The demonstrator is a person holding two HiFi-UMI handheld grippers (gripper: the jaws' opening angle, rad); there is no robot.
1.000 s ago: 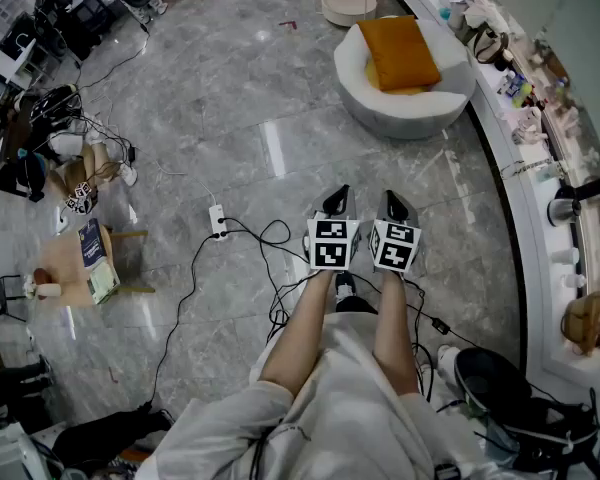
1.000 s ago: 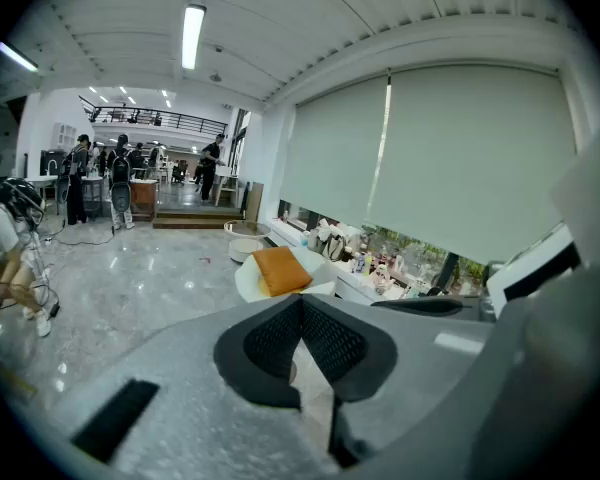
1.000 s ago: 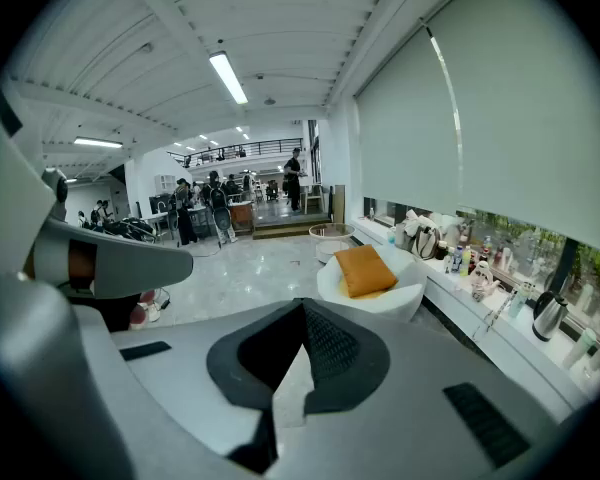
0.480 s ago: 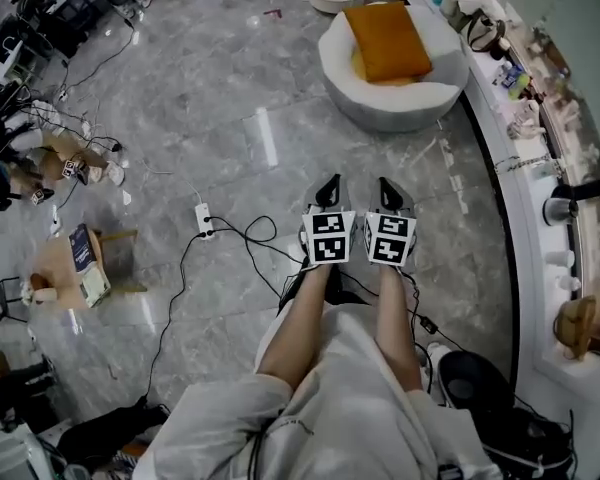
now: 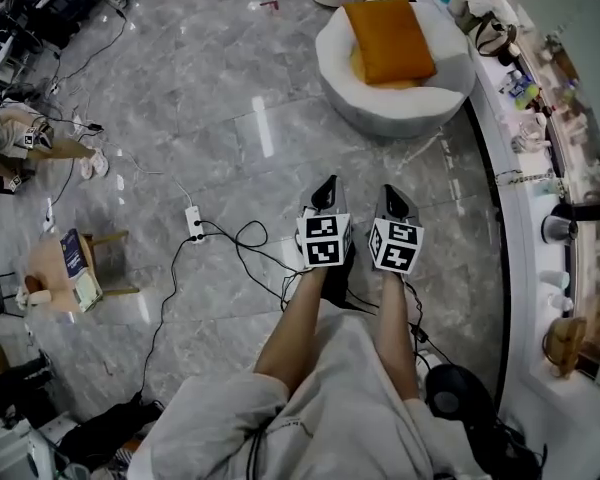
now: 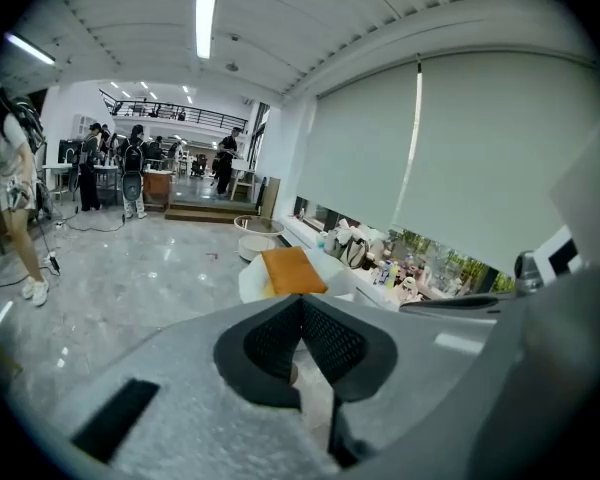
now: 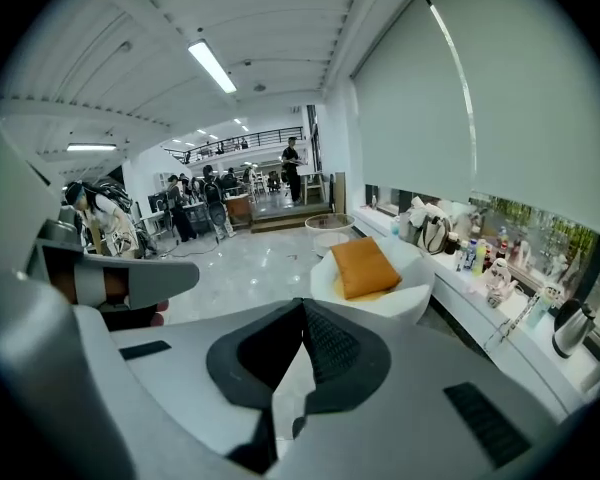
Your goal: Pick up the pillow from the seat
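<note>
Ahead, pillow (image 5: 388, 40) on white seat (image 5: 400, 106), bare floor (image 5: 310, 138) between, left tool (image 5: 327, 186) and right tool (image 5: 391, 196) pinched together, empty

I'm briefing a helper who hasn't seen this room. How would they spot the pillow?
Follow the long white counter to the round white seat beside it. The pillow lies on that seat: flat, square, orange, over a paler yellow cushion.
</note>
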